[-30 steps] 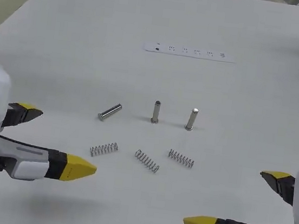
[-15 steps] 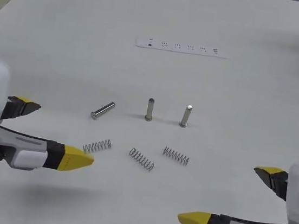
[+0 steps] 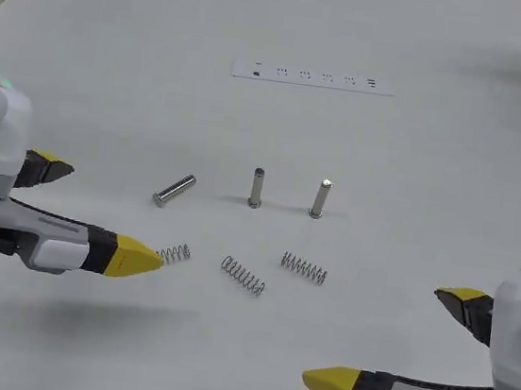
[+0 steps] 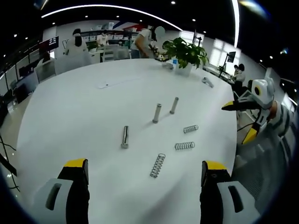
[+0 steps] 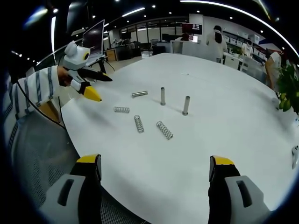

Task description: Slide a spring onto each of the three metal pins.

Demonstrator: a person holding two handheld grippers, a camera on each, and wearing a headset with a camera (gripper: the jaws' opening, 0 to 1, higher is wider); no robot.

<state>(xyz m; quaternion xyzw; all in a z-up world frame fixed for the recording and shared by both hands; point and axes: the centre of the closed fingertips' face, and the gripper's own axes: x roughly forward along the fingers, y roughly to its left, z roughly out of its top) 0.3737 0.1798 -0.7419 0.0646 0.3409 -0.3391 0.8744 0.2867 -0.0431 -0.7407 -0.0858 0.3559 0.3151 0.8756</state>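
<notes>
Nearest in the head view, at the bottom right: right gripper [image 3: 387,341], level and aimed left across the white table [image 3: 436,160]. Jaws spread wide, yellow tips far apart, nothing between them. White body cut off by the picture's edge.

At the left edge, a little further off: left gripper [image 3: 108,213], level and aimed right. Jaws equally wide, gripping nothing. Lower yellow tip close to the left spring [image 3: 174,254]; whether touching, cannot tell from here. In the left gripper view the same spring lies ahead, between the two jaws and clear of both. Behind this gripper, in the right gripper view, a striped sleeve [image 5: 32,91].

Next, a loose row of three springs, all flat on the table and apart from one another: left spring, middle spring [image 3: 243,276] slanting, right spring [image 3: 304,269]. None on a pin.

Beyond the springs, three metal pins in a row. Left pin [image 3: 174,190] on its side, pointing diagonally. Middle pin [image 3: 257,187] and right pin [image 3: 321,199] upright on their wider ends, well apart, each bare.

Further back, a thin pale label strip [image 3: 313,76] flat on the table, with a row of small dark marks, too small to read.

Farthest, in the left gripper view, a potted plant [image 4: 187,53] at the table's far edge, desks and people beyond.
</notes>
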